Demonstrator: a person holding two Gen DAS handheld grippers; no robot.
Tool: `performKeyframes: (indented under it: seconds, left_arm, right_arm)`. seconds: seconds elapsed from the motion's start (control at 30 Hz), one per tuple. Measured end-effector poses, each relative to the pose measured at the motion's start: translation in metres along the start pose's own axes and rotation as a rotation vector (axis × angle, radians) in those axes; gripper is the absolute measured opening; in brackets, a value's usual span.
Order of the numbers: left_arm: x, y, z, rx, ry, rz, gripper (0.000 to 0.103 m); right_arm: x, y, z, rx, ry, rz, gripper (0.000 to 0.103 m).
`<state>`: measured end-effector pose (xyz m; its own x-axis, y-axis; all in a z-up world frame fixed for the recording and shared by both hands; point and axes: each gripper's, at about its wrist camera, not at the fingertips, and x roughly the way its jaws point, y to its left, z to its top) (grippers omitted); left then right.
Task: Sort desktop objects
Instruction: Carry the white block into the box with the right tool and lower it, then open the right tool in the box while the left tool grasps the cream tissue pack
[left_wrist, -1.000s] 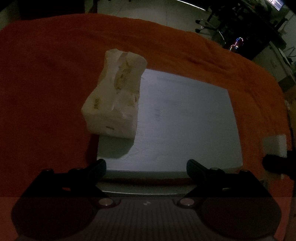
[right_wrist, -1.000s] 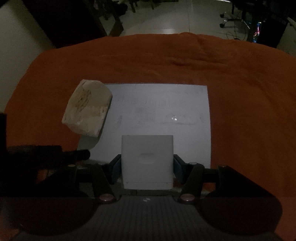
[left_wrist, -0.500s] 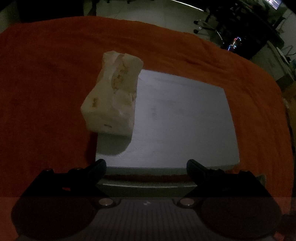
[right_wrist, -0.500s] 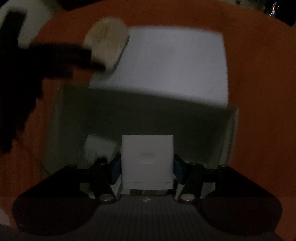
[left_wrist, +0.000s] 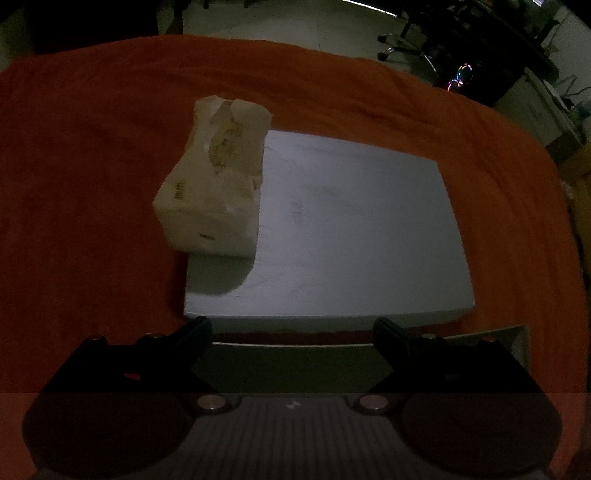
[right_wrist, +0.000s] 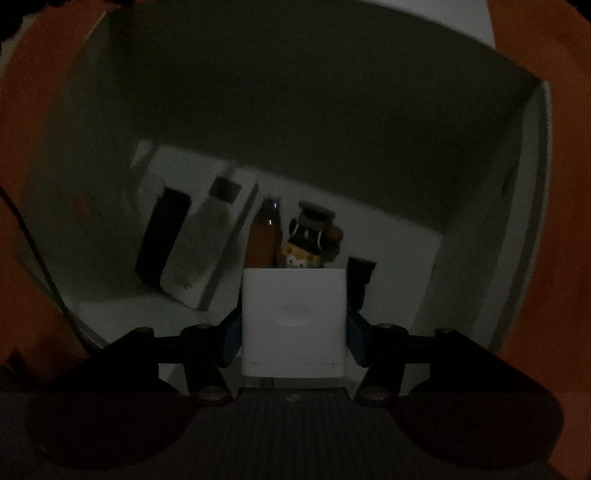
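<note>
- Right gripper (right_wrist: 293, 328): clamped on white box (right_wrist: 293, 321), above storage bin (right_wrist: 532, 206) holding amber bottle (right_wrist: 263, 240).
- Left gripper (left_wrist: 291, 332): spread wide, holding nothing, facing tissue pack (left_wrist: 216, 177).

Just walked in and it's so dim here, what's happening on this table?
A person is tidying a desk with two handheld grippers. The right gripper grips a small white box over an open bin that already holds a brown bottle, a toy figure and other items. The left gripper is open and empty, near a flat white board with a tissue pack beside it.
</note>
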<state>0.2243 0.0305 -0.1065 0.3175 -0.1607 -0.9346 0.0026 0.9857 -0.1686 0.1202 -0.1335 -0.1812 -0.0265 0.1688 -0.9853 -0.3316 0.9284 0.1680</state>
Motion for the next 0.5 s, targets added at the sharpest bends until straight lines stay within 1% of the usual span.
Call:
performKeyframes:
  seconds: [0.13, 0.3, 0.4, 0.5]
  left_arm:
    - [-0.001, -0.003, -0.001, 0.01, -0.002, -0.001, 0.094]
    - [-0.003, -0.002, -0.002, 0.009, -0.025, 0.005, 0.094]
    - [-0.003, -0.002, -0.003, 0.003, -0.024, 0.007, 0.094]
    - [-0.003, -0.004, -0.005, 0.01, -0.018, 0.012, 0.094]
  right_arm:
    - [0.01, 0.001, 0.001, -0.031, -0.003, -0.029, 0.059]
    - [0.02, 0.0, -0.008, -0.073, -0.003, -0.067, 0.059]
    - [0.03, -0.001, -0.014, -0.085, 0.005, -0.073, 0.059]
    - [0.031, -0.001, -0.013, -0.091, 0.008, -0.076, 0.059]
